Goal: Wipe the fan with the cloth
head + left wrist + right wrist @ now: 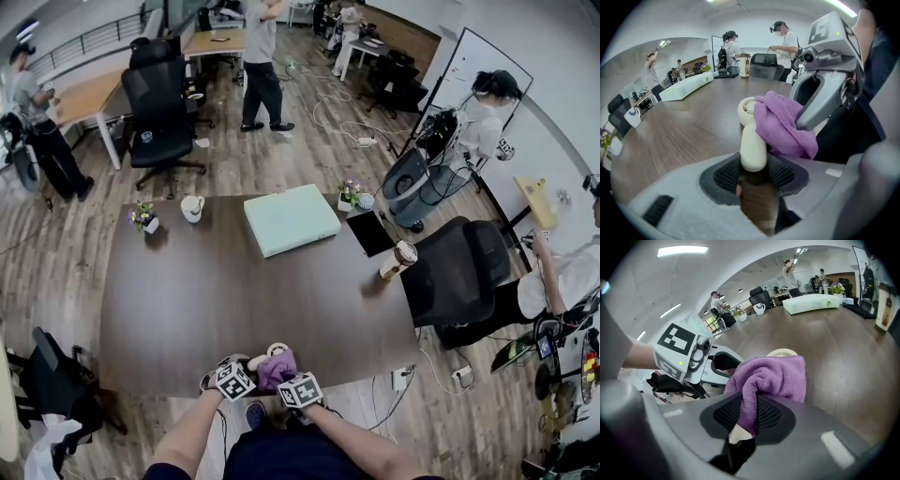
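Head view: the brown desk [187, 309] fills the middle, and both tools meet at its 6 o'clock edge, close to the person's body. The left tool [249, 366] sits at 9 o'clock of the purple cloth [277, 371], the right tool [287, 377] at 3 o'clock of it. The round cream head of the fan [277, 350] shows just past the cloth, toward 12 o'clock. Farther up the desk a pale green box [291, 218] lies near the 12 o'clock edge, a paper cup [397, 259] stands at 2 o'clock, and a small flower pot [143, 217] and a white mug [192, 207] stand at 10 o'clock.

Left gripper view: the left tool [753, 171] is pinching the fan's handle [753, 147] – both ribbed pads press on its lower end, and the handle rises toward 12 o'clock to the round head. The cloth [785, 126] is draped against the head and handle on the 3 o'clock side, touching them. The right tool [804, 123] comes in from 1 o'clock, its tip buried in the cloth.

Right gripper view: the right tool [749, 413] is pinching the cloth [773, 376] – a fold of it is squeezed between the dark pads and the rest bunches up toward 12 o'clock. The rim of the fan [783, 352] peeks over the cloth's top edge. The left tool [723, 365] lies at 9 o'clock of the cloth, just beside it, with its marker cube farther out.
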